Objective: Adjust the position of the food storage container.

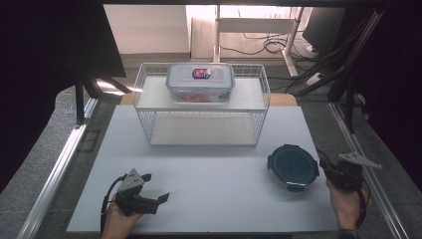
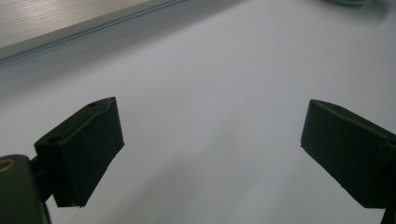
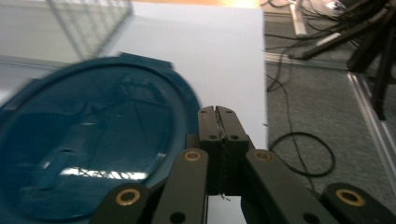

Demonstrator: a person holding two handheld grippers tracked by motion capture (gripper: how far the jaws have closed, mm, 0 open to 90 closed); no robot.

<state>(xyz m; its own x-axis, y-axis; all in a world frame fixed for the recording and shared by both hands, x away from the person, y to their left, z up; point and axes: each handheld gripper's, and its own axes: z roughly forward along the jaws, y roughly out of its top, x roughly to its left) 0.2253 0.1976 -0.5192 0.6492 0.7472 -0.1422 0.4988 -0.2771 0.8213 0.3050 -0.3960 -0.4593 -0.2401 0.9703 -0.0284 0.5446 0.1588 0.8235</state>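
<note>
As far as shows, count the right claw (image 3: 217, 116) as closed: jaws pressed flat together, nothing visible between them. Sits low at the right front of the tabletop (image 1: 209, 169), tips right up against the rim of the round dark-blue lidded container (image 1: 292, 167); touching or only just beside, cannot tell. No grip on that container, which stands flat on the tabletop with its lid on.

Across at the left front, find the left claw (image 1: 157, 188) spread wide, holding nothing, turned toward the middle over bare tabletop, well apart from the container.

Farther back, note a white wire rack (image 1: 149, 124) with two levels: upper shelf carrying a clear rectangular food box (image 1: 200, 82), lid clipped on, something reddish inside; lower level free.

Judging from this: probably early in the job. Round container neither gripped nor lifted. Left to do, likely: open the right claw, take the rim, carry it wherever meant, perhaps the rack.
</note>
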